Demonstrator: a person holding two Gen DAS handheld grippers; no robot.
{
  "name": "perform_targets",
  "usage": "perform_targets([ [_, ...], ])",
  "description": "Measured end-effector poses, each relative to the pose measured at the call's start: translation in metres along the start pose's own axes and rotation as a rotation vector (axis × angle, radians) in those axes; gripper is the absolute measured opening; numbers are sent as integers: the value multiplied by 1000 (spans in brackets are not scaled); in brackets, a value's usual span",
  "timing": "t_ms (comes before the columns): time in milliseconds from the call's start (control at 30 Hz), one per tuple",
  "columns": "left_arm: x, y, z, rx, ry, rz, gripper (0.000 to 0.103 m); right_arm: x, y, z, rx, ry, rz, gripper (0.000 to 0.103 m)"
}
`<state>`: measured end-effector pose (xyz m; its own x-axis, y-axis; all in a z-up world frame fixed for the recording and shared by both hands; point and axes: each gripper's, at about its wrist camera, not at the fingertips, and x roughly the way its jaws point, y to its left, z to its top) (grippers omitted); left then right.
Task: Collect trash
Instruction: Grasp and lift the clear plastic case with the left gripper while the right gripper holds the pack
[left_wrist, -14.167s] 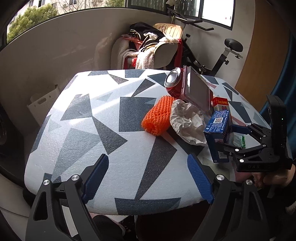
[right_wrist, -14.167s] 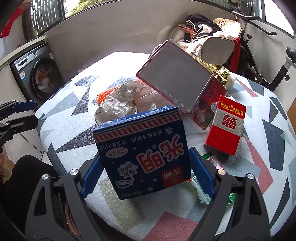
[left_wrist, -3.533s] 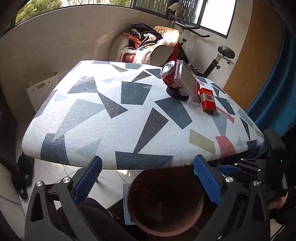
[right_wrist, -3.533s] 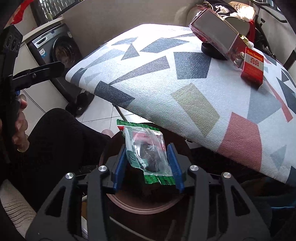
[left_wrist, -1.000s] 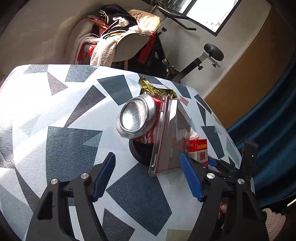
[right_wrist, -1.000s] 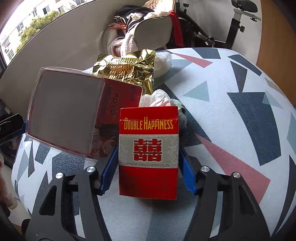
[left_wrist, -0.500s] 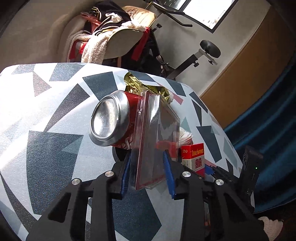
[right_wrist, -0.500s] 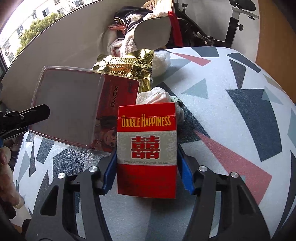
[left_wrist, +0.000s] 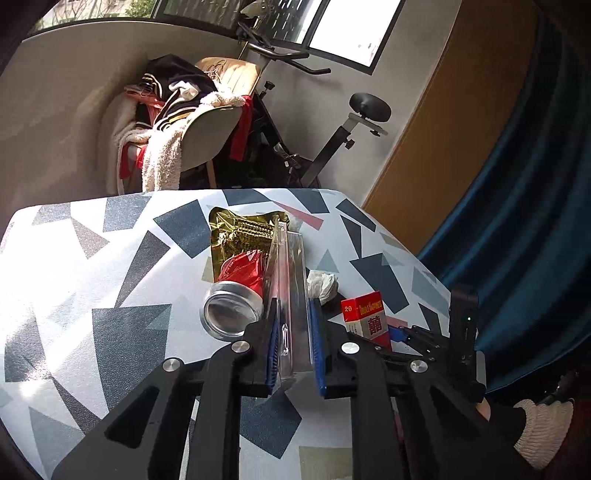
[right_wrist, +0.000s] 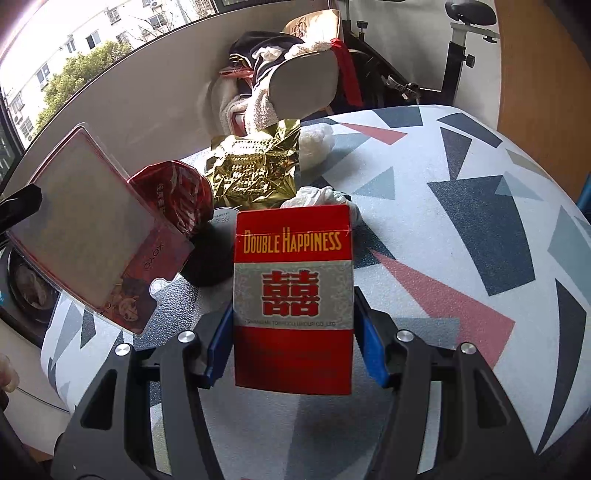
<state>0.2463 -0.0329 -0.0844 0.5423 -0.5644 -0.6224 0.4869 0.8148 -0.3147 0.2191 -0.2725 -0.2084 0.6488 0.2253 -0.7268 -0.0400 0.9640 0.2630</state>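
My left gripper (left_wrist: 293, 332) is shut on a clear plastic case (left_wrist: 291, 295), held edge-on above the table; the case also shows in the right wrist view (right_wrist: 88, 229), tilted and lifted. A crushed red can (left_wrist: 232, 306) lies on its side just left of the case and shows in the right wrist view (right_wrist: 177, 195). My right gripper (right_wrist: 293, 343) is shut on a red Double Happiness cigarette pack (right_wrist: 293, 295), upright; the pack also shows in the left wrist view (left_wrist: 364, 317). A gold foil wrapper (left_wrist: 240, 232) and a white crumpled tissue (left_wrist: 323, 284) lie behind.
The patterned table (left_wrist: 110, 295) curves off at its right edge. A chair piled with clothes (left_wrist: 177, 122) and an exercise bike (left_wrist: 332, 140) stand behind it. A dark round disc (right_wrist: 208, 264) lies under the can. A blue curtain (left_wrist: 517, 221) hangs at right.
My left gripper has lifted the clear case off the can, which now lies lower on the table. My right gripper has raised the cigarette pack slightly.
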Motion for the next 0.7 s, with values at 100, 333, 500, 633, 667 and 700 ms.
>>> perform_targets([
  [100,-10,-5,-4,0,-4,-4,15,-11,6,-5,-10,-6,6,59],
  [333,-31,-14,-23,7,10,10,16,-31,10,-20,12,9,20,59],
  [500,-43,-14,-41,-4,23,20,16,-40,10,-36,35,30,31,59],
  [633,-55,-15,-53,-11,29,23,15,-48,11,-45,34,35,34,59],
  [667,-58,-16,-55,-8,29,26,15,-51,12,-47,32,34,36,59],
  [700,-62,-17,-58,-5,30,29,15,-54,13,-48,29,31,37,59],
])
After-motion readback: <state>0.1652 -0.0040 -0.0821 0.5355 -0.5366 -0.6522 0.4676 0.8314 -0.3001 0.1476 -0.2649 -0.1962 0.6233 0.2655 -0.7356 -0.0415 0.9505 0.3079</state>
